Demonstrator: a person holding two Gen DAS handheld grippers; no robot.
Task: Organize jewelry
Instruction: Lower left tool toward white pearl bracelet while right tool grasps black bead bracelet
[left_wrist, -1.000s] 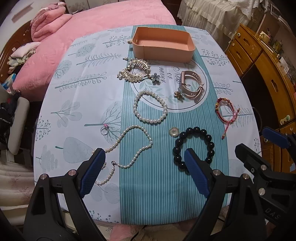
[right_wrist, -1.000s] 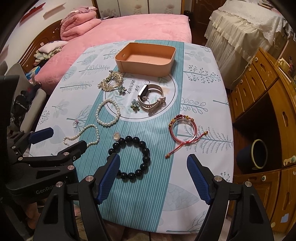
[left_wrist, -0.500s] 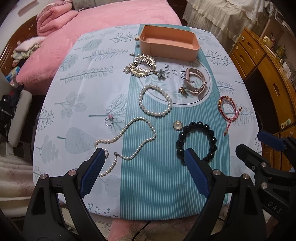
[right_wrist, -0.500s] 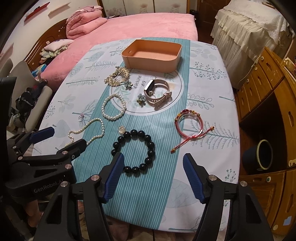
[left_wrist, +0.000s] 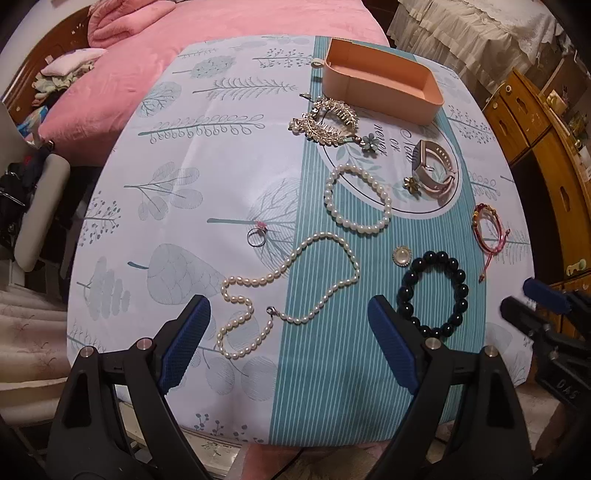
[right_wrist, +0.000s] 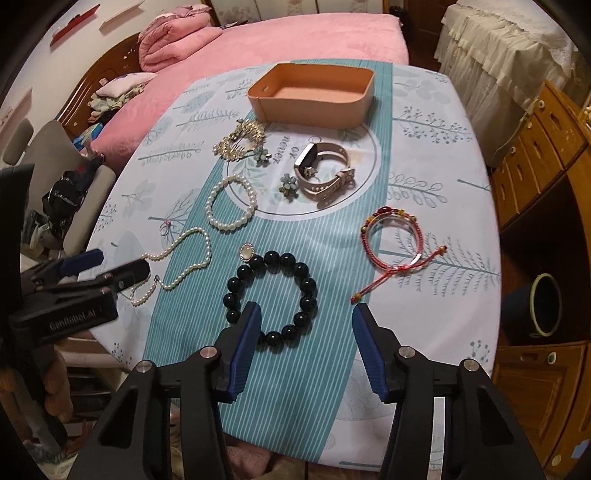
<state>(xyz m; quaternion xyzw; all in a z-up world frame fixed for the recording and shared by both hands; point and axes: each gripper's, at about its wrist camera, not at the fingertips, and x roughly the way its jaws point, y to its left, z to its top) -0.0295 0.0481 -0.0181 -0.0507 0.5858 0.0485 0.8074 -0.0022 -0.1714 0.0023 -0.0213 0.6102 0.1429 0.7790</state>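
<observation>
worktop (right_wrist: 424, 155): leaf-print cloth, teal striped centre | pink bed (right_wrist: 295, 37) behind | wooden drawers (right_wrist: 535, 147) at right | left gripper (left_wrist: 288, 339) fingers wide, empty | right gripper (right_wrist: 306, 343) fingers wide, empty

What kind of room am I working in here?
Most likely a home bedroom: a bed with a pink blanket lies behind the cloth-covered table, and a wooden drawer cabinet stands to the right.
</observation>
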